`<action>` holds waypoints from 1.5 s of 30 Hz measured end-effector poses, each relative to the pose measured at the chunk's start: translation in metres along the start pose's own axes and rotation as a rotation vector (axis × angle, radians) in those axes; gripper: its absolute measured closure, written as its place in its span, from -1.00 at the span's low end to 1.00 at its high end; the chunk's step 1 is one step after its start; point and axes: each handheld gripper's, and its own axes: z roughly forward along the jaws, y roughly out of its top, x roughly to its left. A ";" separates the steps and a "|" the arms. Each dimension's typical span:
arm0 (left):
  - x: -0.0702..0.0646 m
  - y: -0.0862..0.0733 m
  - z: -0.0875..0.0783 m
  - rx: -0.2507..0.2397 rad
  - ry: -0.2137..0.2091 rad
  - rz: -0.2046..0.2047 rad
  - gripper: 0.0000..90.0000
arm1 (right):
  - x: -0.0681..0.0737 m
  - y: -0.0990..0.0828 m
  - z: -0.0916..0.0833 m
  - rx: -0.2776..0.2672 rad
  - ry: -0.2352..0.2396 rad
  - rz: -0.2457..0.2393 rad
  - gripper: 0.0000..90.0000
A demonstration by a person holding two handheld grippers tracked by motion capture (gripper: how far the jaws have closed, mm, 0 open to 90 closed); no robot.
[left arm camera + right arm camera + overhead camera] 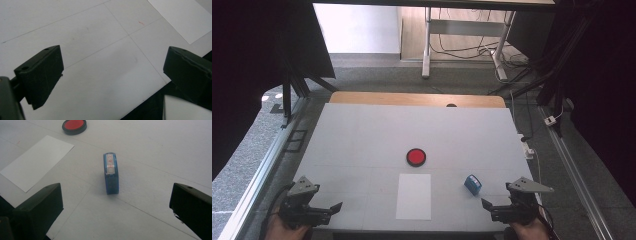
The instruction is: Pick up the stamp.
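High view: left gripper (333, 209) and right gripper (486, 204) spread wide, empty; blue stamp (472, 184) just beyond right jaws | Left gripper view: bare table (100, 50) between parted jaws, paper sheet (185, 17) beyond | Right gripper view: stamp ahead between released jaws, untouched; red ink pad (74, 126) farther off.

The setting is a lab-type recording station. A white-topped table (362, 130) stands on grey carpet between aluminium rails (257, 175), with black curtains (242, 60) at both sides. Loose cables (472, 50) trail beneath a desk frame (428, 45) behind.
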 end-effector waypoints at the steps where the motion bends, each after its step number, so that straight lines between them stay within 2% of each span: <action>1: 0.000 0.000 0.000 0.003 -0.005 0.006 -0.92 | -0.001 0.000 0.000 0.001 0.004 0.002 -1.00; 4: -0.001 0.000 0.000 0.007 -0.010 0.009 -0.92 | -0.002 0.000 0.000 -0.001 0.018 0.010 -1.00; 12: -0.004 0.000 0.001 0.022 -0.017 0.053 -0.92 | -0.004 0.001 0.001 0.009 0.048 0.020 -1.00; 21: -0.005 0.001 0.003 0.036 -0.026 0.067 -0.92 | -0.002 0.001 0.001 0.011 0.037 0.004 -1.00; 27: -0.004 0.001 0.004 0.050 -0.024 0.056 -0.96 | -0.002 0.001 0.001 0.013 0.036 0.006 -1.00; 31: -0.005 0.002 0.005 0.058 -0.016 0.057 -0.99 | 0.001 0.002 0.002 0.019 0.024 -0.022 -1.00; 33: -0.004 0.002 0.004 0.056 -0.020 0.055 -0.99 | 0.003 0.002 0.001 0.004 0.022 -0.031 -1.00; 37: -0.003 0.002 0.004 0.050 -0.023 0.047 -1.00 | 0.006 0.005 0.001 -0.011 0.037 -0.040 -1.00; 45: -0.004 0.002 0.005 0.059 -0.023 0.049 -1.00 | 0.008 0.006 0.004 -0.008 0.050 -0.057 -1.00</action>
